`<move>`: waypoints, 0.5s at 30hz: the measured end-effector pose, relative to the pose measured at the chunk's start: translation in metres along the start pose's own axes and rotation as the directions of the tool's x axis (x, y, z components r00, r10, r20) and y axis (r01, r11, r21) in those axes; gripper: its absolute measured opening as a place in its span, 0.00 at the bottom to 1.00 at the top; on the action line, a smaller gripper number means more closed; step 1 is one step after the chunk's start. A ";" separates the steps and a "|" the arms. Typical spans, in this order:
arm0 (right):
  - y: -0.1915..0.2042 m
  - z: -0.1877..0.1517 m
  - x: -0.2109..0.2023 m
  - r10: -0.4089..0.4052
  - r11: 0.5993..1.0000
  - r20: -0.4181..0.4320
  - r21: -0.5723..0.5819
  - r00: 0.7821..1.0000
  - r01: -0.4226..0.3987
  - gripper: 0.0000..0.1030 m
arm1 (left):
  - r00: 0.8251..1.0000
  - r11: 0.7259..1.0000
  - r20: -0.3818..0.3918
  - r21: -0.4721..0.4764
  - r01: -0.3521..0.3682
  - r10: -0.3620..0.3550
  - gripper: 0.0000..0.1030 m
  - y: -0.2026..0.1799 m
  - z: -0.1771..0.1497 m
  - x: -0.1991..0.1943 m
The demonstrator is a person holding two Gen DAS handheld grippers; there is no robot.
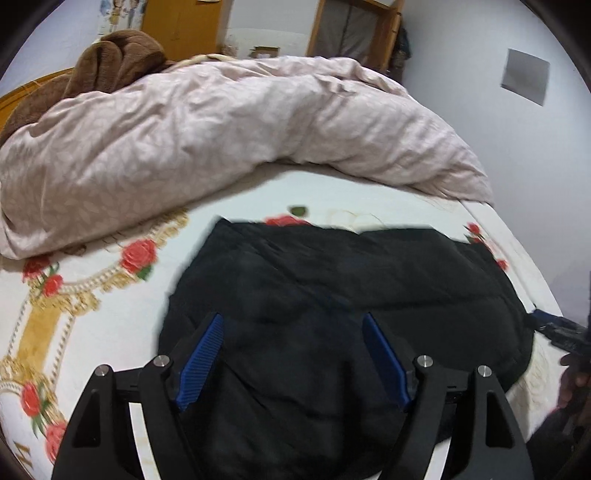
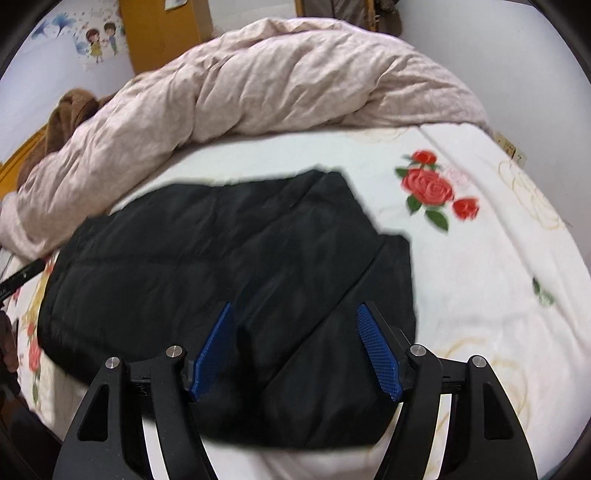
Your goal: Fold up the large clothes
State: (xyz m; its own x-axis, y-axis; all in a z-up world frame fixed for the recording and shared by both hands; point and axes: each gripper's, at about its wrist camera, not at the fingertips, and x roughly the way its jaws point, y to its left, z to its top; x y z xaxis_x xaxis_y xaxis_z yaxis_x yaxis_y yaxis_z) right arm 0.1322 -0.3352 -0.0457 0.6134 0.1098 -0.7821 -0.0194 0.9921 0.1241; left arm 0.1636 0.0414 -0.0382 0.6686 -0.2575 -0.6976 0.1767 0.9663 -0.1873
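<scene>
A black padded garment (image 1: 332, 295) lies folded into a roughly rectangular bundle on a bed covered by a white sheet printed with red roses (image 2: 480, 277). Its long axis runs across both views, roughly parallel to the rumpled pale pink duvet (image 1: 221, 129) heaped along the far side of the bed; which end is collar and which is hem cannot be told. In the right wrist view a diagonal seam or fold line crosses the right part of the garment (image 2: 221, 258), running from the far edge down toward the camera, and the right far corner steps inward. The left gripper (image 1: 293, 321) hangs above the near part of the garment with its blue-padded jaws spread wide, nothing between them. The right gripper (image 2: 295, 310) likewise hangs over the near right portion, jaws wide apart and empty; neither pair of pads presses on the cloth. A brown blanket (image 1: 110, 59) is bunched at the far left end of the duvet, against a yellow wooden headboard (image 1: 22, 96). A yellow cabinet (image 2: 162, 29) and a cartoon wall sticker (image 2: 99, 40) stand behind the bed. Both views are slightly blurred.
</scene>
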 end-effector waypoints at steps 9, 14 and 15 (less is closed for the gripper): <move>0.010 -0.025 0.044 -0.038 0.998 -0.133 -0.057 0.990 0.031 0.67 | 0.992 1.000 -0.123 -0.012 -0.001 0.000 0.79 -0.014 -0.031 0.045; 0.015 -0.011 0.009 0.002 1.000 -0.040 -0.019 0.999 -0.002 0.67 | 0.996 0.999 -0.072 -0.030 0.045 -0.047 0.76 -0.020 -0.012 0.018; 0.018 -0.005 0.005 0.010 1.000 -0.019 -0.018 1.000 -0.011 0.67 | 0.997 0.999 -0.059 -0.018 0.050 -0.051 0.76 -0.025 -0.005 0.017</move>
State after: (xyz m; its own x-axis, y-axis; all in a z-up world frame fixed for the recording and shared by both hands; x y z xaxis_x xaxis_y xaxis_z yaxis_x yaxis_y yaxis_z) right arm 0.1308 -0.3164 -0.0500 0.5984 0.1213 -0.7919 -0.0398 0.9918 0.1218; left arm 0.1669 0.0132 -0.0490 0.6149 -0.3057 -0.7269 0.1969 0.9521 -0.2338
